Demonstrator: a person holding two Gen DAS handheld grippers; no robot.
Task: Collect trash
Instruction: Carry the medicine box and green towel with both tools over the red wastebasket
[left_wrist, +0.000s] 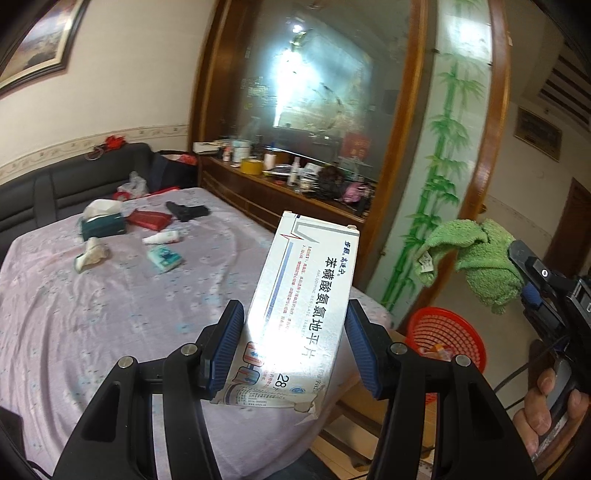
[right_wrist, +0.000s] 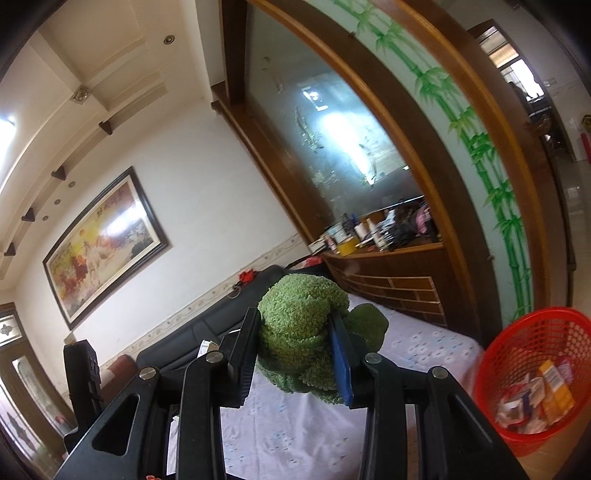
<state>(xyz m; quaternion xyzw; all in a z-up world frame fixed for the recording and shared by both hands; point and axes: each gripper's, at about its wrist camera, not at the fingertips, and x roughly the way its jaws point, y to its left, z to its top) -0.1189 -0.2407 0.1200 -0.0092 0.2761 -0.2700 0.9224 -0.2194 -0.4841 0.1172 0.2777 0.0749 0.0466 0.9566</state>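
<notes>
The left gripper (left_wrist: 295, 345) is clamped on a pill box (left_wrist: 303, 306), whose long axis runs forward along the fingers; the right gripper (right_wrist: 295, 360) is closed on a green cloth (right_wrist: 303, 332). The red basket (left_wrist: 448, 336) sits low and to the right of the box, just beyond it, and low right of the cloth too. The right gripper looks nearer to it.

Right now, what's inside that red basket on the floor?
The red basket holds small cardboard boxes and crumpled wrappers, orange and white ones on top. Anything underneath them is covered.
</notes>
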